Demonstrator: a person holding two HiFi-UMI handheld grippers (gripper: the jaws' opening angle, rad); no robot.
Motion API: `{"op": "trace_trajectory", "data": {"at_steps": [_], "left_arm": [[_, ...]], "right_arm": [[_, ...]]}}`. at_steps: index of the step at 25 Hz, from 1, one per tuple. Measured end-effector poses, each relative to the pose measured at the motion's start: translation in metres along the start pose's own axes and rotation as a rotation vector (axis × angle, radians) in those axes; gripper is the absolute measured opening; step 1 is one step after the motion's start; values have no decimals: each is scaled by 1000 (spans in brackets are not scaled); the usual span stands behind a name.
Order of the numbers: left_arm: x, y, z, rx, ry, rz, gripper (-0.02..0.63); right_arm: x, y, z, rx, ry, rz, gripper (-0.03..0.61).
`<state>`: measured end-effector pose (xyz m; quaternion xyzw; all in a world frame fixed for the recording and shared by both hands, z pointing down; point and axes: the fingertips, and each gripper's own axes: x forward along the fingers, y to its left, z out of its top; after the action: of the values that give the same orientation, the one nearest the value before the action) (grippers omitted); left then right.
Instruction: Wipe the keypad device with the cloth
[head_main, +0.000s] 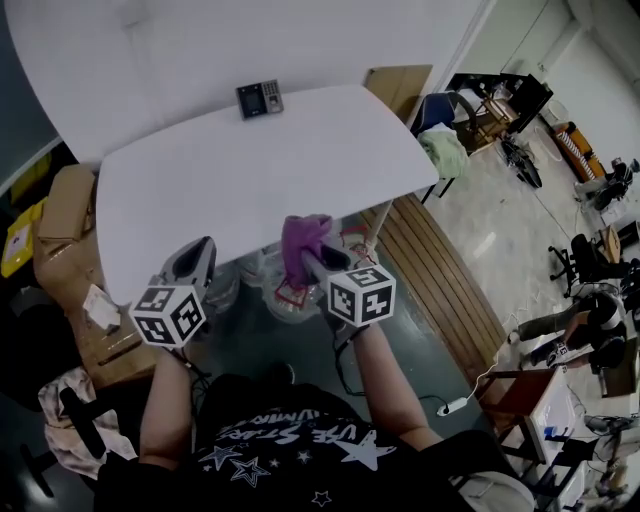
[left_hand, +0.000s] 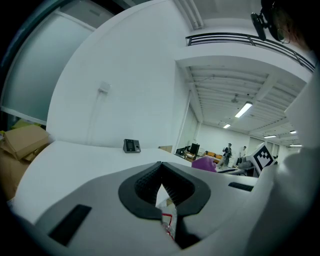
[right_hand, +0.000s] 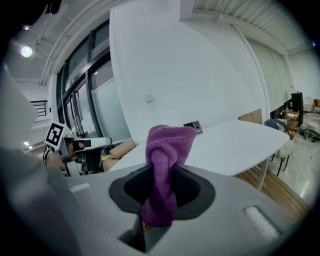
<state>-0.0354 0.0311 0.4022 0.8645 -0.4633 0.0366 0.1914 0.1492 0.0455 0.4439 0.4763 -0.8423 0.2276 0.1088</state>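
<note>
The dark keypad device (head_main: 259, 99) stands at the far edge of the white table (head_main: 250, 170), against the wall; it also shows small in the left gripper view as the keypad device (left_hand: 131, 145) and in the right gripper view (right_hand: 193, 127). My right gripper (head_main: 305, 252) is shut on a purple cloth (head_main: 303, 235), held below the table's near edge; the cloth (right_hand: 165, 165) sticks up from the pinched jaws. My left gripper (head_main: 195, 262) hangs at the near edge, its jaws closed together and empty (left_hand: 161, 187).
Cardboard boxes (head_main: 62, 215) stand left of the table. A wooden panel (head_main: 440, 270) lies on the floor to the right, with chairs (head_main: 445, 115) and clutter beyond. Plastic bags (head_main: 285, 285) sit under the table's near edge.
</note>
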Motion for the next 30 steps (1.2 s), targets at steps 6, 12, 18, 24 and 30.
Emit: {"op": "trace_trajectory", "data": {"at_steps": [6,12,18,24,30], "left_arm": [[12,-9,0,16,6,11,6],[23,-10,-1,19,20,10,6],[48,2,2,7,20,-5,6],[83,28,6,-10,33,-11,6],[122,68,21,-25,41,-10,6]], "right_arm": [[-6,-20,-3,33,0,-4,97],[-5,-30,-5,47,4,-9,97],[11,-41,7,34,6,-20,97],[39,-66,29,30,12,-47,97],[86,-88,53,37,22,-65,97]]}}
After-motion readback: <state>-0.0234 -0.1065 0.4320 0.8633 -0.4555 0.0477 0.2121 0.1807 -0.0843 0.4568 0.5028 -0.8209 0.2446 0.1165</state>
